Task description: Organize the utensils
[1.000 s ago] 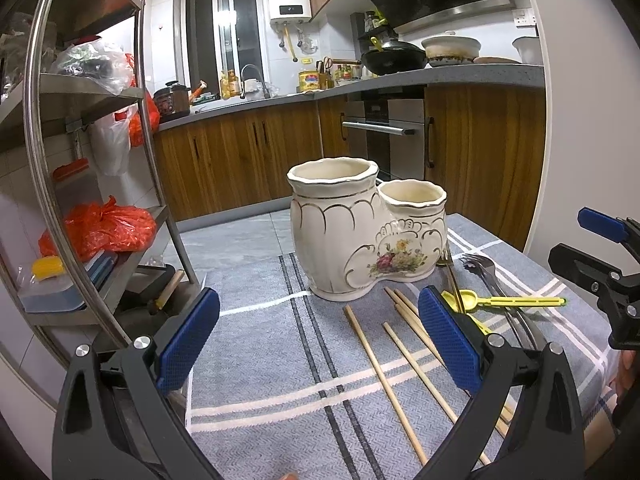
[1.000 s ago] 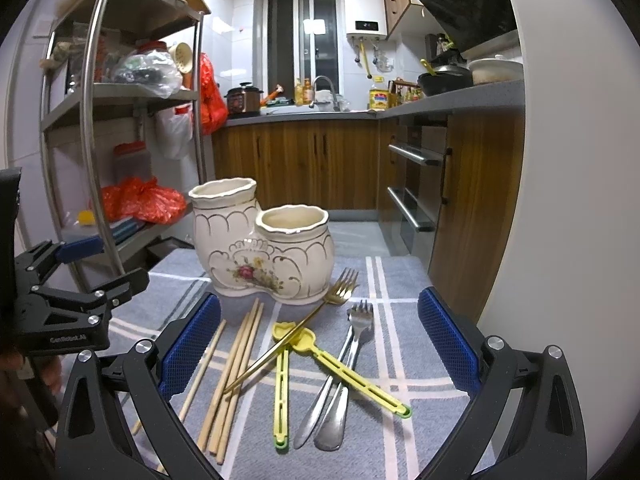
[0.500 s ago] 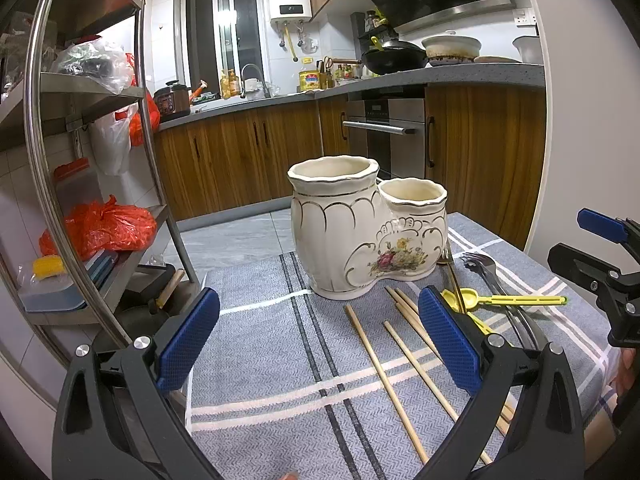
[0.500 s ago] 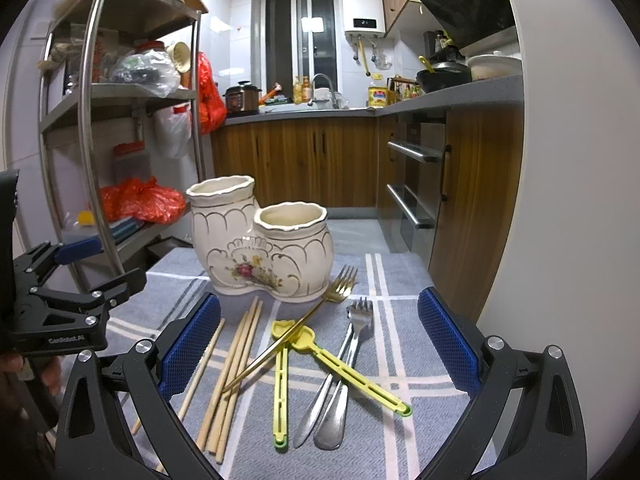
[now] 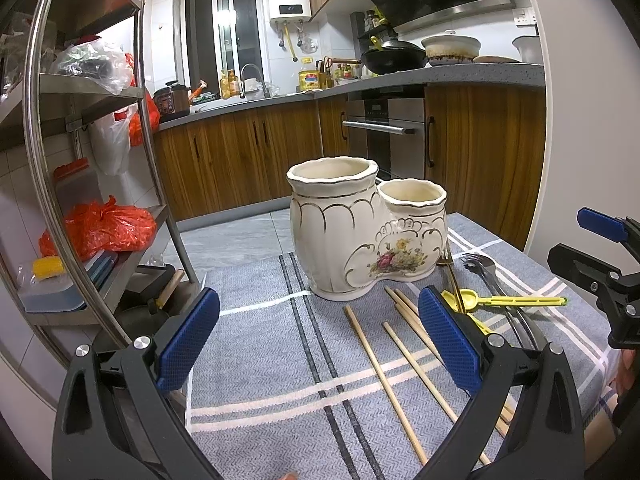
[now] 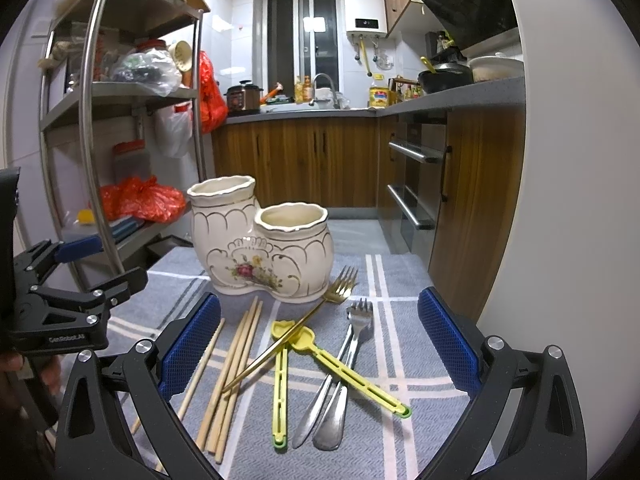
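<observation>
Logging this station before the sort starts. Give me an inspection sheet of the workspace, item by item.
Surface: grey striped cloth covers the table.
Job's things: cream two-cup ceramic holder upright, both cups look empty. In front of it lie wooden chopsticks, a gold fork crossing two yellow plastic utensils, and two steel utensils, at least one a fork.
Clutter: nothing seen on the cloth.
Grippers: left tongs open, empty; right tongs open, empty, above the utensils.
Cables: nothing seen.
Surroundings: steel rack with red bags on the left, wooden cabinets and an oven behind.
</observation>
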`<state>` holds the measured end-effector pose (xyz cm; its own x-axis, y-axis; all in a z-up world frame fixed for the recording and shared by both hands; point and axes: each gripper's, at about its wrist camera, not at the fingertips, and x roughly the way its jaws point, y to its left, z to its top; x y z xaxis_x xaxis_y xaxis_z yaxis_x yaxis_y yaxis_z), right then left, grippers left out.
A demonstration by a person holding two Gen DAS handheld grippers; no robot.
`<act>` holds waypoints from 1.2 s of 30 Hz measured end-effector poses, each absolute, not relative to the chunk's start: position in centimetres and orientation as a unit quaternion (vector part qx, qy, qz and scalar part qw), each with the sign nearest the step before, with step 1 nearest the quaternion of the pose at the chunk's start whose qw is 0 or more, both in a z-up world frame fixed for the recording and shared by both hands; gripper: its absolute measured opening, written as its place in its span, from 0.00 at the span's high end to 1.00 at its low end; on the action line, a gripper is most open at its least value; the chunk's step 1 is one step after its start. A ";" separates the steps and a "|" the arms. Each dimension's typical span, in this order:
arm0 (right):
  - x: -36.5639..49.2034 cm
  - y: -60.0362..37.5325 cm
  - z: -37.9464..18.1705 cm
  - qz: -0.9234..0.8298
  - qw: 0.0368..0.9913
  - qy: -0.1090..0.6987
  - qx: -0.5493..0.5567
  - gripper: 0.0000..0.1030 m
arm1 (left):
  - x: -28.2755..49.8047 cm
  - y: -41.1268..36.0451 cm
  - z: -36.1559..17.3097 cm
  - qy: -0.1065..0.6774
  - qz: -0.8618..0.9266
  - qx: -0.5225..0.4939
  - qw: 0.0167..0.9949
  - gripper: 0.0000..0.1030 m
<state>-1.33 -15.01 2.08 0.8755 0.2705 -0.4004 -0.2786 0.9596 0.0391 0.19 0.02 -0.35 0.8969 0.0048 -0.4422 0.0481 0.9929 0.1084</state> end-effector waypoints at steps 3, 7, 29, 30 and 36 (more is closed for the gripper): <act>-1.3 -15.0 2.1 0.142 0.968 0.205 -0.010 0.05 | 0.2 0.0 -0.4 0.226 -0.011 0.059 0.972 0.05; -1.3 -15.1 2.1 0.142 0.968 0.206 -0.010 0.05 | 0.2 0.0 -0.3 0.228 -0.011 0.059 0.972 0.05; -1.2 -15.5 1.8 0.139 0.968 0.207 -0.007 0.05 | 0.9 0.0 -0.7 0.246 -0.017 0.070 0.967 0.05; -1.1 -15.6 1.9 0.138 0.968 0.207 -0.006 0.05 | 1.3 0.0 -0.9 0.256 -0.013 0.075 0.964 0.05; -0.9 -16.5 2.0 0.130 0.969 0.212 -0.006 0.05 | 2.1 -0.1 -2.3 0.290 -0.020 0.094 0.952 0.05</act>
